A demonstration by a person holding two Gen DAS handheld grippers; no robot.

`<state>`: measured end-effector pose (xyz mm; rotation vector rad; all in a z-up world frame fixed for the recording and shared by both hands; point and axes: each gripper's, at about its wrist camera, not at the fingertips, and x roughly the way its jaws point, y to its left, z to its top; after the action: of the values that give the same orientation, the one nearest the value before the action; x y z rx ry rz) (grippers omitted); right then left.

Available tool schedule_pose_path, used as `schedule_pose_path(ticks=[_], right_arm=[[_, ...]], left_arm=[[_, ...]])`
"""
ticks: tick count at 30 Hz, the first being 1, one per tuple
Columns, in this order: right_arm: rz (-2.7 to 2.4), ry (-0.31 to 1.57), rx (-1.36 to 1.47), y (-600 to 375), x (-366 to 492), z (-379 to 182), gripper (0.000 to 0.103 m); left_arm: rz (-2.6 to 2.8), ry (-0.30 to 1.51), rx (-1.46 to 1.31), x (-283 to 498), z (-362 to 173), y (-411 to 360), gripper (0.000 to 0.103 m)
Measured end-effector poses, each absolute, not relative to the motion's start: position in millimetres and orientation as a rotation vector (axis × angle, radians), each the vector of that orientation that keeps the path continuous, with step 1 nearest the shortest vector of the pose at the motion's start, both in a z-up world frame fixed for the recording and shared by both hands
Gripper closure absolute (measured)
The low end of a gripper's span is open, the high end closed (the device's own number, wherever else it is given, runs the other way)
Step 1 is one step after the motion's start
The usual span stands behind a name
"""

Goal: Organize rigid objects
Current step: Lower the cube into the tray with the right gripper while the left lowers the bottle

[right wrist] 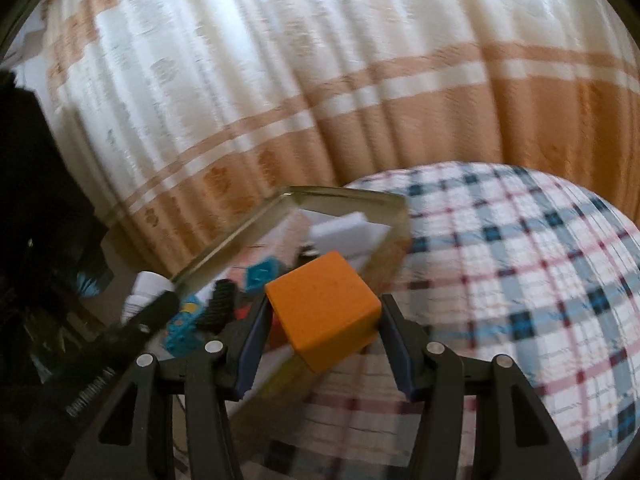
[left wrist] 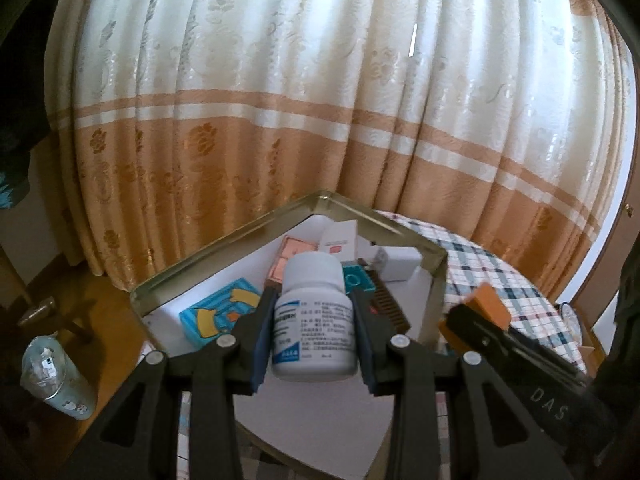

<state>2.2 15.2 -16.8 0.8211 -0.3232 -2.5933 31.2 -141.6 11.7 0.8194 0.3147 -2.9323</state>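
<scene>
Left gripper [left wrist: 314, 326] fingers clamp a white pill bottle [left wrist: 314, 320], label print unreadable. Right gripper [right wrist: 324, 334] fingers grasp an orange cube [right wrist: 322, 308]; its body reads "DAS". Metal tin [left wrist: 224, 252] beyond.

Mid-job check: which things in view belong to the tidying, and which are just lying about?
In the job:
- white pill bottle, clamped in the left gripper
- orange cube, between the fingers of the right gripper
- metal-rimmed box holding small items

Lying about:
- curtain
- plaid cloth
- plastic cup on the floor
</scene>
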Motion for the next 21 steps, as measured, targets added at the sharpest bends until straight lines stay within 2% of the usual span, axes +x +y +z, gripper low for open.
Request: schedule_pose_path(ticks=[6, 21], right_arm=[[-2.623, -0.197, 0.765, -14.6, 0.3, -16.2, 0.046], [-2.68, -0.071, 0.742, -24.4, -24.7, -22.3, 0.046]], left_arm=[[-2.866, 0.304, 0.843, 26.4, 6.5, -152.1, 0.068], [-2.794, 0.221, 0.854, 12.6, -1.6, -154.9, 0.068]])
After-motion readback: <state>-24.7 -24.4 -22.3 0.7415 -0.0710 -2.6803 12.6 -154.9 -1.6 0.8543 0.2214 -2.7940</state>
